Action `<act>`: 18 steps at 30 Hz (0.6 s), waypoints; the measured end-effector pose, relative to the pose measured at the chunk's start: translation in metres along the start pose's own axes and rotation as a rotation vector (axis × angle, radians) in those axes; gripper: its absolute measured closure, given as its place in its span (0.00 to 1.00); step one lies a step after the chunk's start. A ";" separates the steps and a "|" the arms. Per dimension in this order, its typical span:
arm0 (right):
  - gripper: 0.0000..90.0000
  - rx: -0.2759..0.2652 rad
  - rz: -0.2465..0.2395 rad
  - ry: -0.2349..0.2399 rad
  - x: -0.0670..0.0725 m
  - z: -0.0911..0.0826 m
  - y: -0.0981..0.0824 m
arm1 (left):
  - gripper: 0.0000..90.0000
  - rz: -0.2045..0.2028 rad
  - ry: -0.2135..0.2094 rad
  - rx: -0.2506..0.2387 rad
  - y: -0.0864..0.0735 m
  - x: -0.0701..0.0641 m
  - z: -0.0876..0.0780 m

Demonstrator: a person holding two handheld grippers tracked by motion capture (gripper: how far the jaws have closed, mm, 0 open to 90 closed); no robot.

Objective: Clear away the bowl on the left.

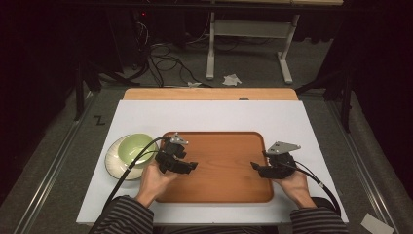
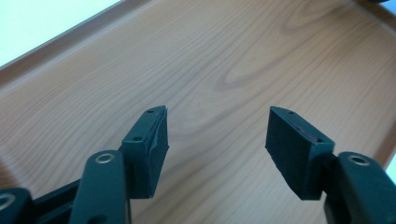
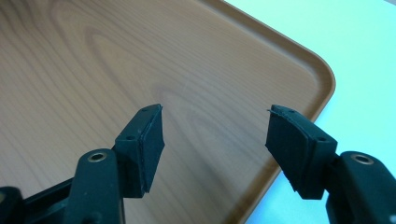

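At the far left of the white table (image 1: 214, 114), a green bowl (image 1: 134, 147) sits nested in a larger white bowl (image 1: 114, 161), just beside the tray's left edge. Our left gripper (image 1: 191, 165) hovers over the left part of the wooden tray (image 1: 219, 168), jaws spread wide and empty. The tray lies flat mid-table, rectangular with rounded corners, a low raised rim and clear grain. We judge it stiff, fairly light and smooth, perhaps slippery, so each gripper should pinch the rim at a short side. Our right gripper (image 1: 255, 166) hangs over the tray's right part, jaws likewise wide with nothing between them.
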State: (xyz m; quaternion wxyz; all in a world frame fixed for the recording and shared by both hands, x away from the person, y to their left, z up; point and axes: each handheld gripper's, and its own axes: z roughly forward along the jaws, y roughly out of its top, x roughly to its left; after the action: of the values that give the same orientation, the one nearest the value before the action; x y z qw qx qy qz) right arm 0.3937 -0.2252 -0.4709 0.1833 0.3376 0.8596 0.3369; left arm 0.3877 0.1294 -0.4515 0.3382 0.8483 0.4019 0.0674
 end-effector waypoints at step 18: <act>0.45 0.004 -0.005 -0.004 -0.001 -0.001 -0.001 | 0.45 -0.008 0.051 -0.041 0.002 0.007 -0.016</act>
State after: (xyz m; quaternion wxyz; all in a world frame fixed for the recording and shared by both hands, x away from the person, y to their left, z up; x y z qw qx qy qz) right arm 0.3937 -0.2264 -0.4708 0.1851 0.3365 0.8609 0.3339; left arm 0.3872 0.1422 -0.4392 0.3457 0.8374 0.4124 0.0957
